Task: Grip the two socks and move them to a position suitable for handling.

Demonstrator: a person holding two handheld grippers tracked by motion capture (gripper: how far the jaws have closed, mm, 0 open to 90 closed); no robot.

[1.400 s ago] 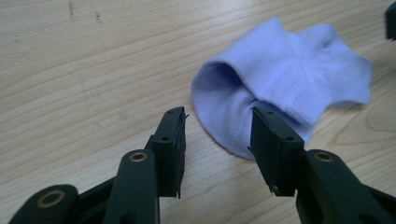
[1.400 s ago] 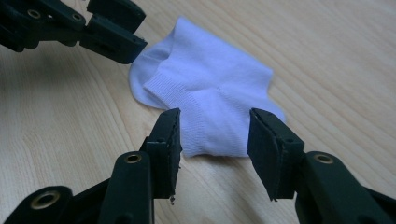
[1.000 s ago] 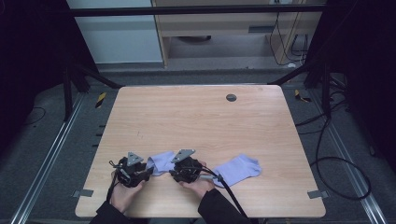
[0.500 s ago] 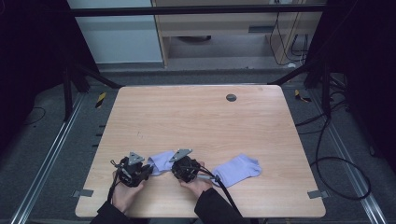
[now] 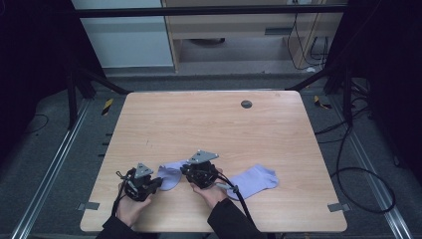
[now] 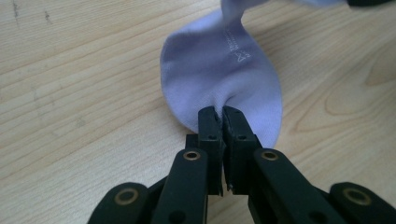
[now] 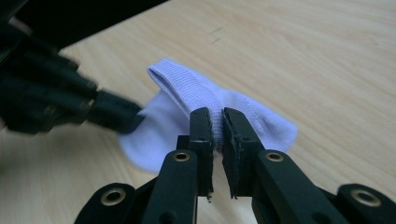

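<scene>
While pinched, lavender sock [image 6: 219, 70] between both grippers' fingers [image 6: 211, 126], table's [image 5: 209, 124] near edge

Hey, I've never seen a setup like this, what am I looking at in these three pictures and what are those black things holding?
No robot here: a person stands at a wooden table with a hand-held claw in each hand. The wide picture comes from a camera above, looking down; the left claw is at its left, the right claw beside it. The other two pictures come from small cameras riding on each claw, looking along its two black jaws.

Two pale purple socks lie on the table. Both claws are shut on the nearer sock: the left claw pinches its rounded end, the right claw pinches the ribbed part. The second sock lies flat to the right, untouched. A small dark round disc sits near the far edge.
</scene>
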